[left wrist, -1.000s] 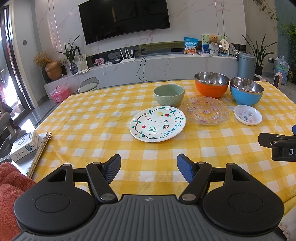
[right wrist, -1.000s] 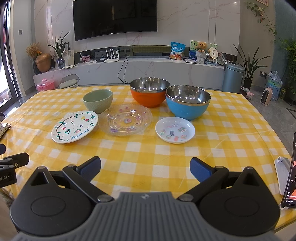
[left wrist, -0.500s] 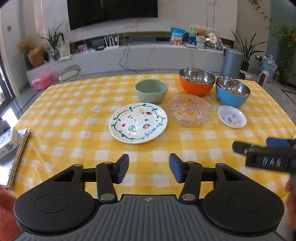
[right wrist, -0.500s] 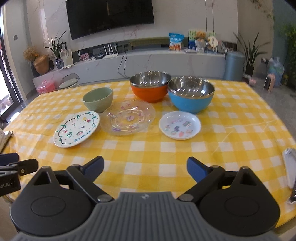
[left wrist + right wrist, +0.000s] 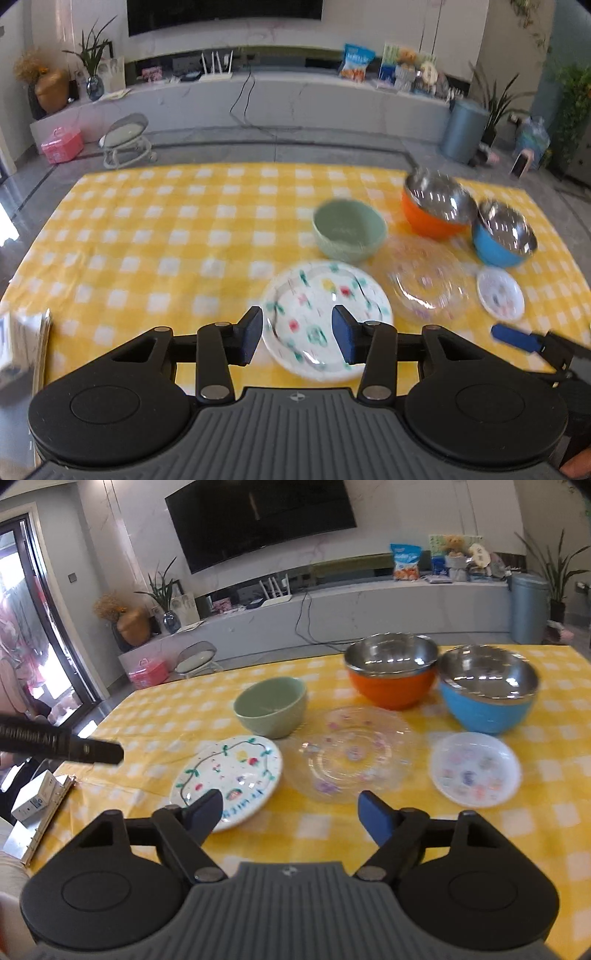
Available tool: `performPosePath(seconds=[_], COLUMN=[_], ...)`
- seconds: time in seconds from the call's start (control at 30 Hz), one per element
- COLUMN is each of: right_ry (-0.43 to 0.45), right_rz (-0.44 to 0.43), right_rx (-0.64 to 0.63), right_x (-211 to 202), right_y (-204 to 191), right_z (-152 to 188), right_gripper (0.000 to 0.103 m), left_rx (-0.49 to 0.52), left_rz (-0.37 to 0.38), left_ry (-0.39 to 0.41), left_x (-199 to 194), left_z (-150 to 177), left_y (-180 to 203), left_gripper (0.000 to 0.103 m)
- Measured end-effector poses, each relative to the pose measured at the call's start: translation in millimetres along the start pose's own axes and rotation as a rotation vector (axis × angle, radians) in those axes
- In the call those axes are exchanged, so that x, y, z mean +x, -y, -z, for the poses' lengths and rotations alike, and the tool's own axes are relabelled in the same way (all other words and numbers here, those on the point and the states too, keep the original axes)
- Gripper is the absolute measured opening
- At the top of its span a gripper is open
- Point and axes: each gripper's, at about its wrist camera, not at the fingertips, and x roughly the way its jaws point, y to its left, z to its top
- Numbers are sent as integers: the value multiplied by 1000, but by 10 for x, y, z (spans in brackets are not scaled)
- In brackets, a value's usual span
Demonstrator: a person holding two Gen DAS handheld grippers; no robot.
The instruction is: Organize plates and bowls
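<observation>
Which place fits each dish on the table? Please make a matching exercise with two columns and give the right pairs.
Column 1:
1. green bowl
2. clear plate
3. blue bowl
4. fruit plate

Column 2:
a. between the fruit plate and the small plate
b. farthest left in the front row
c. behind the fruit plate
d. right of the orange bowl

Pairs: 1-c, 2-a, 3-d, 4-b

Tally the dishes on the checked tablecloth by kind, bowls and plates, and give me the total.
Bowls: 3, the green bowl, the orange bowl and the blue bowl.
Plates: 3, the fruit-painted plate, the clear glass plate and the small white plate.
Total: 6 dishes.
</observation>
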Motion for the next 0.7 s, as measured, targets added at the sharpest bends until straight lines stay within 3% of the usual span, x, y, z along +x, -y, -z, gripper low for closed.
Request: performPosePath(seconds=[0.07, 0.13, 0.37, 0.5, 0.7], right_ry=[-2, -3, -12, -52, -99], right_rz=[-11, -18, -73, -108, -93], right_rx=[23, 54, 151, 214, 233], right_x=[130, 245, 564, 734, 856], right_y=[-31, -34, -30, -16, 24], right_z=[-23, -40, -28, -22, 44], right_gripper=[64, 61, 39, 34, 29], left_rx=[-11, -12, 61, -16, -39], left_rz=[33, 58, 69, 122, 155], left_ry=[8, 5, -48, -82, -132], left_x=[98, 226, 714, 911, 1077], left_z=[-51, -80, -41, 12, 56], left_y=[-126, -237, -406, -567, -686], left_gripper=[52, 52, 52, 51, 51])
